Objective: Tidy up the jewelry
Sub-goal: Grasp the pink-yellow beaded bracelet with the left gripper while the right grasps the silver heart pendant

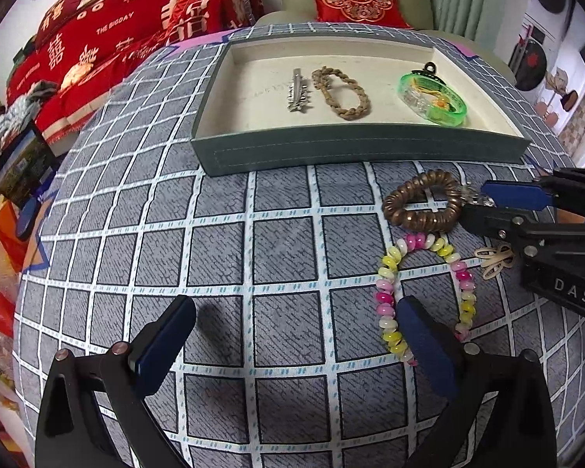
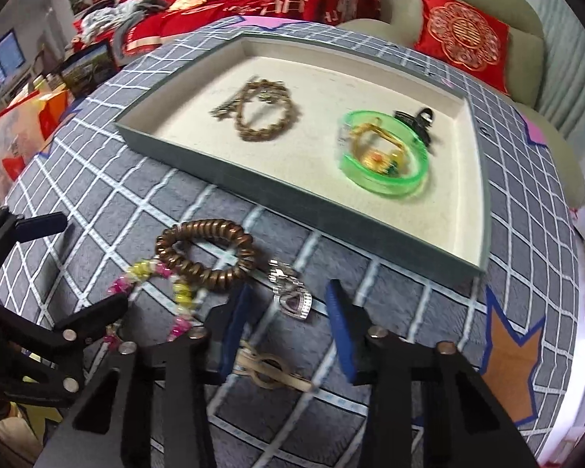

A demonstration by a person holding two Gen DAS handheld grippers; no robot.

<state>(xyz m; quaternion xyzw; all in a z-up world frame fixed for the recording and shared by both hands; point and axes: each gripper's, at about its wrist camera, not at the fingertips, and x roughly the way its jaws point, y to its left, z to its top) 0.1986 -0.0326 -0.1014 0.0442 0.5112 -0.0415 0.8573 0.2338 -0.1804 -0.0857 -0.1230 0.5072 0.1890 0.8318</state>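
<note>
Four pieces lie in the grey felt-lined tray [image 2: 483, 195]; my right hand-held gripper [image 2: 288, 312] gapes empty around the silver heart pendant [image 2: 292, 296] before it, bracelets pending.

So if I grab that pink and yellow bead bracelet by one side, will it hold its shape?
Probably not. The pink and yellow bead bracelet lies in an irregular loop, so it looks strung and should droop. Its rounded, glossy beads may slip.

left wrist: faces tray [image 1: 355, 148] squarely | right wrist: obliquely, nearer | shared: tray
</note>
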